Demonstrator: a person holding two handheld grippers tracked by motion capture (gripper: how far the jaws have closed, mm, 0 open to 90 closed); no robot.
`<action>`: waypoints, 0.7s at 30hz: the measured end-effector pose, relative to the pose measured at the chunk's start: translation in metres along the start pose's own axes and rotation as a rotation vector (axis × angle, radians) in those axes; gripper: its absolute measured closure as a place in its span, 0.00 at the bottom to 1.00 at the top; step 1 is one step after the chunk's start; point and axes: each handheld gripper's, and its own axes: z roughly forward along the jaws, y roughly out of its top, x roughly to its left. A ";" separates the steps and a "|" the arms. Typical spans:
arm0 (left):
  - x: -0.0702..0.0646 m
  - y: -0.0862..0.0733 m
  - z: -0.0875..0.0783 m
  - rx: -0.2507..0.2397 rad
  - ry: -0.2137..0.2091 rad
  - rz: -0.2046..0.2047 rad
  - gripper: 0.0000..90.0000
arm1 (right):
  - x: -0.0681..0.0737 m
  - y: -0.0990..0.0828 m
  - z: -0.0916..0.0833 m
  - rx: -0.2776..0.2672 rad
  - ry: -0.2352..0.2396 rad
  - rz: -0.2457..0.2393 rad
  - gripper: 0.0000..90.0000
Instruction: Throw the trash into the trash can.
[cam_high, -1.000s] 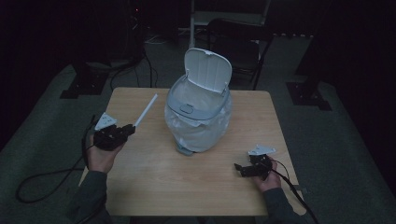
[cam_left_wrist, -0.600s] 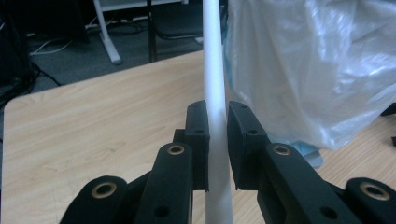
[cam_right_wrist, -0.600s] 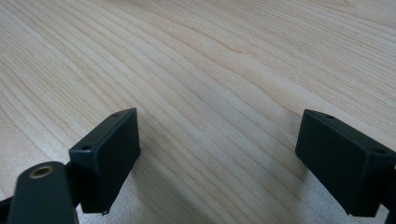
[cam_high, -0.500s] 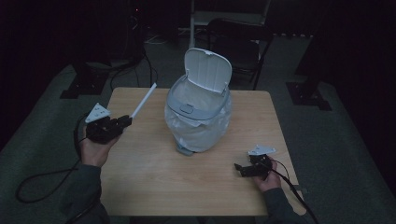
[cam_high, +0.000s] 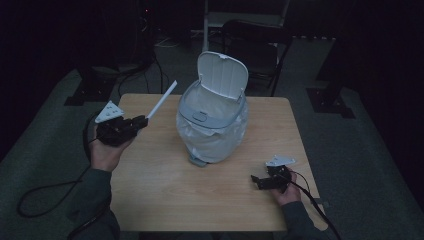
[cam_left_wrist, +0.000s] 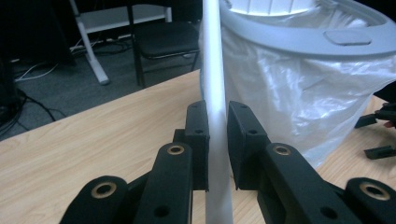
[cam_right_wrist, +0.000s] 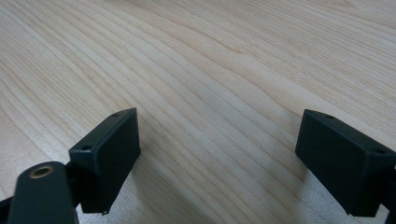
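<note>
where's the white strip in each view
High view: strip left of the bin, rising from the left tool.
Left gripper view: centre, upright, clamped between the jaws.
Right gripper view: not in it.
Shared landmark: the wooden table.

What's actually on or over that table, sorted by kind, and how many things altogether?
Lidded bins lined with a plastic bag: 1, the bin
White sticks: 1, the white stick
Handheld grippers: 2, the left gripper and the right gripper
Total: 4
</note>
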 end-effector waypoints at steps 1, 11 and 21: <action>-0.001 0.001 0.001 -0.001 -0.001 0.001 0.89 | 0.000 0.000 0.000 0.000 0.000 0.000 0.14; -0.011 0.017 0.008 -0.010 -0.036 0.031 0.89 | 0.000 0.000 0.000 -0.001 0.000 -0.001 0.14; -0.018 0.029 0.015 -0.004 -0.055 0.062 0.89 | 0.000 0.000 0.000 -0.001 0.000 -0.001 0.14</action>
